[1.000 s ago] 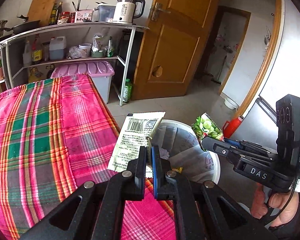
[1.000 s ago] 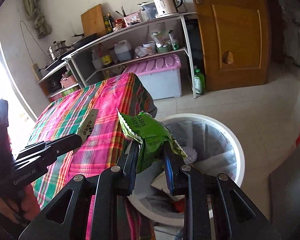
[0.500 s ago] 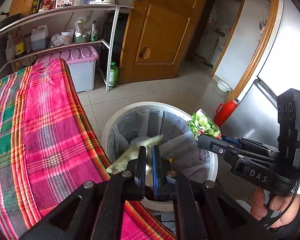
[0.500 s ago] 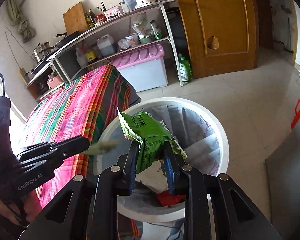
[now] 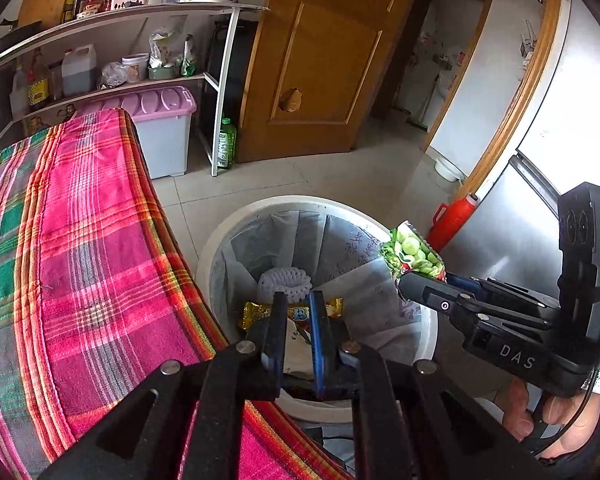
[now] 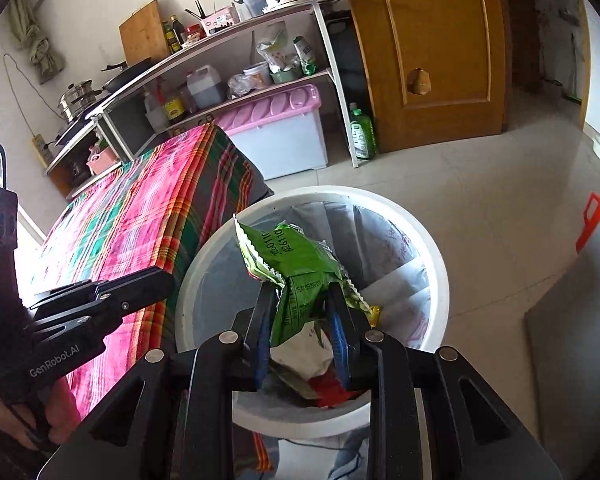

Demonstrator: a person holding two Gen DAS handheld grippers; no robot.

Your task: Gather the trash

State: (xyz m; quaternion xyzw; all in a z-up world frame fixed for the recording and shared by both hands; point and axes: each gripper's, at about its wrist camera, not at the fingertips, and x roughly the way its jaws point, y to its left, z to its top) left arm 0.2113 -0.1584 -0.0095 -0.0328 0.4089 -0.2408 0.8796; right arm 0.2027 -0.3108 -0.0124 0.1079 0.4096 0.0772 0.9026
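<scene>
A white trash bin with a grey liner stands on the floor beside the table; it also shows in the right wrist view. My left gripper hangs over the bin, open and empty. The white wrapper lies inside the bin below it, next to a yellow wrapper and a white knitted piece. My right gripper is shut on a green snack bag and holds it above the bin's mouth. The bag also shows in the left wrist view.
The table with a pink and green plaid cloth sits left of the bin. A shelf unit, a pink-lidded box, a green bottle and a wooden door stand behind. A red jug stands near the fridge.
My left gripper moved from the table over the bin, opened and let go of the white wrapper, which fell in. My right gripper moved over the bin with the green bag.
</scene>
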